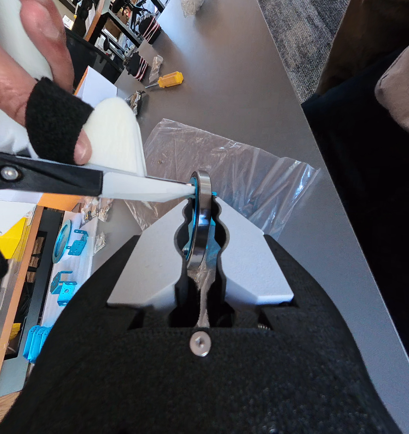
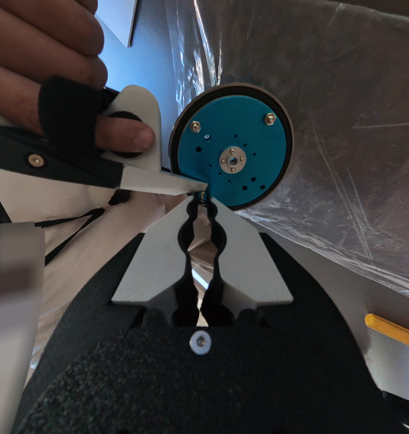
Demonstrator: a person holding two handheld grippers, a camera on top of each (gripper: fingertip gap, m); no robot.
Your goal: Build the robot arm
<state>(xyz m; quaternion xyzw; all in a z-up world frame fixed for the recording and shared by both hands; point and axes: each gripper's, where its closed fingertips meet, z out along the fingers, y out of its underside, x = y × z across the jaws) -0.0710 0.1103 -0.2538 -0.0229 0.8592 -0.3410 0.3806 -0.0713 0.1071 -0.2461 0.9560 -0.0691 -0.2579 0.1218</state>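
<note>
My left gripper is shut on a round blue disc set in a steel bearing ring, held edge-on above the table. In the right wrist view the disc's blue face shows its holes, a silver centre hub and two brass nuts. My right gripper is nearly closed at the disc's lower left rim and pinches a small brass fastener there. It also shows in the left wrist view, coming in from the left with its tip on the disc's blue face. The left gripper shows side-on in the right wrist view.
A crumpled clear plastic bag lies on the grey table behind the disc. A yellow-handled screwdriver and small bags of screws lie farther back. Blue metal brackets lie at the left. A person's leg is at the right edge. The grippers are tip to tip, or close to it.
</note>
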